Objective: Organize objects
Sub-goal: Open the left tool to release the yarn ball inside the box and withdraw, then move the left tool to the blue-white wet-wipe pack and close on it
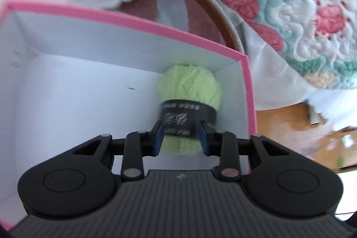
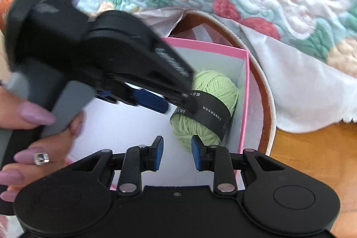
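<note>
Nearest to us, the right gripper (image 2: pixel 177 148) had its two blue pads drawn in to a narrow gap, as good as closed, with nothing between them and touching nothing. It hung over the near edge of the one pink box (image 2: pixel 244 90).

Just beyond, the left gripper (image 1: pixel 181 139) reached down into the same box. Its pads flanked the black band of the single ball of green yarn (image 1: pixel 189 84). Through the blur we could not tell whether they pressed on it or only stood beside it. One hand (image 2: pixel 44 133), wearing one ring (image 2: pixel 41 158), held that gripper's grey handle.

The yarn lay on the white floor in the box's far right corner, close against the walls. We counted two grippers, one ball and one box.

Behind the box were a round brown thing (image 2: pixel 270 126) with a white rim, the wooden table (image 2: pixel 312 160) and, farthest, one floral quilt (image 1: pixel 301 15).
</note>
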### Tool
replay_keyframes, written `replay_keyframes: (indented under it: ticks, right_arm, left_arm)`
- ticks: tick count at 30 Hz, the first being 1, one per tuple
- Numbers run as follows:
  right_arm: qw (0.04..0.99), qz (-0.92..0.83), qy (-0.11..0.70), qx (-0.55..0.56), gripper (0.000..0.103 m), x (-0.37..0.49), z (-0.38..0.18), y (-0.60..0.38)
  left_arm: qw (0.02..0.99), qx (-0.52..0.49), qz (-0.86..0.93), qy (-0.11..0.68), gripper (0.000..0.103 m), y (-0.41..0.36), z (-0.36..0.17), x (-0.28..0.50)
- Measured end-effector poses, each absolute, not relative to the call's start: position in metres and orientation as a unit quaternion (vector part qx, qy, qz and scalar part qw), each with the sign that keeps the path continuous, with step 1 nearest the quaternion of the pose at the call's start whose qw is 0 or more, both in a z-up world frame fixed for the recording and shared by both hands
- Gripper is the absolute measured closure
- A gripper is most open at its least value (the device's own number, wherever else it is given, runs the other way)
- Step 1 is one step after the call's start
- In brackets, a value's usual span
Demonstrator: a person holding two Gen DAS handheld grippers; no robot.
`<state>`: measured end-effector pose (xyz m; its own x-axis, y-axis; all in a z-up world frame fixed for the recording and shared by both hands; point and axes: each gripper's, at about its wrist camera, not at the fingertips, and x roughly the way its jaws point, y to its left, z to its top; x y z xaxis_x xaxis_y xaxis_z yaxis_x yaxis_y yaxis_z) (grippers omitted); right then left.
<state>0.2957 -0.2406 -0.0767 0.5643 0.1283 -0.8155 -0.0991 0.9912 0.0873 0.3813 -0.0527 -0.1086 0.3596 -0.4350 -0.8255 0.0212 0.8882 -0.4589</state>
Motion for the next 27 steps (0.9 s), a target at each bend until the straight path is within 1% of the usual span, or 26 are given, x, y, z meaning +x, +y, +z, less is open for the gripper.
replay_keyframes:
  ticks: [2, 4, 5, 6, 7, 8, 9, 11, 12, 13, 17, 18, 20, 24, 26, 27]
  right_arm:
    - [0.884, 0.068, 0.46, 0.039, 0.071, 0.289, -0.068, -0.247]
    - [0.886, 0.074, 0.454, 0.066, 0.07, 0.27, -0.061, -0.261]
    - [0.885, 0.076, 0.452, 0.077, 0.069, 0.26, -0.056, -0.255]
    - [0.885, 0.077, 0.451, 0.082, 0.069, 0.254, -0.05, -0.245]
    - [0.886, 0.079, 0.45, 0.084, 0.068, 0.248, -0.043, -0.243]
    - [0.887, 0.084, 0.446, 0.082, 0.067, 0.245, -0.044, -0.257]
    - [0.89, 0.088, 0.44, 0.078, 0.065, 0.237, -0.035, -0.254]
    - [0.895, 0.093, 0.43, 0.075, 0.058, 0.226, -0.023, -0.248]
    - [0.896, 0.094, 0.428, 0.074, 0.057, 0.214, -0.015, -0.243]
    - [0.896, 0.097, 0.427, 0.071, 0.055, 0.207, -0.006, -0.239]
    - [0.9, 0.108, 0.416, 0.07, 0.046, 0.186, 0.017, -0.229]
    - [0.902, 0.112, 0.411, 0.07, 0.044, 0.179, 0.023, -0.228]
    - [0.903, 0.119, 0.407, 0.069, 0.033, 0.167, 0.036, -0.224]
    - [0.901, 0.135, 0.41, 0.047, 0.025, 0.147, 0.057, -0.212]
    - [0.898, 0.148, 0.414, 0.034, 0.018, 0.137, 0.065, -0.205]
    - [0.896, 0.154, 0.417, 0.027, 0.017, 0.132, 0.068, -0.202]
  left_arm:
    - [0.811, -0.168, -0.137, 0.544, 0.065, -0.048, -0.092, 0.368]
    - [0.807, -0.168, -0.146, 0.547, 0.056, -0.04, -0.074, 0.352]
    - [0.807, -0.162, -0.147, 0.549, 0.055, -0.039, -0.065, 0.345]
    - [0.811, -0.145, -0.149, 0.547, 0.051, -0.035, -0.051, 0.332]
    - [0.818, -0.127, -0.156, 0.538, 0.044, -0.032, -0.037, 0.318]
    - [0.826, -0.111, -0.161, 0.529, 0.04, -0.026, -0.024, 0.305]
    - [0.832, -0.097, -0.16, 0.523, 0.035, -0.023, -0.011, 0.298]
    - [0.836, -0.07, -0.166, 0.519, 0.03, -0.019, 0.009, 0.279]
    - [0.836, -0.058, -0.168, 0.519, 0.026, -0.018, 0.017, 0.267]
    - [0.837, -0.048, -0.163, 0.521, 0.024, -0.015, 0.022, 0.26]
    - [0.836, -0.018, -0.149, 0.528, 0.022, -0.002, 0.048, 0.219]
    - [0.837, -0.016, -0.152, 0.526, 0.02, 0.001, 0.058, 0.208]
    - [0.84, -0.017, -0.153, 0.521, 0.016, 0.009, 0.07, 0.19]
    - [0.845, -0.002, -0.149, 0.514, 0.012, 0.023, 0.087, 0.158]
    - [0.845, 0.0, -0.151, 0.514, 0.01, 0.029, 0.093, 0.145]
    - [0.843, -0.002, -0.151, 0.516, 0.01, 0.033, 0.094, 0.14]
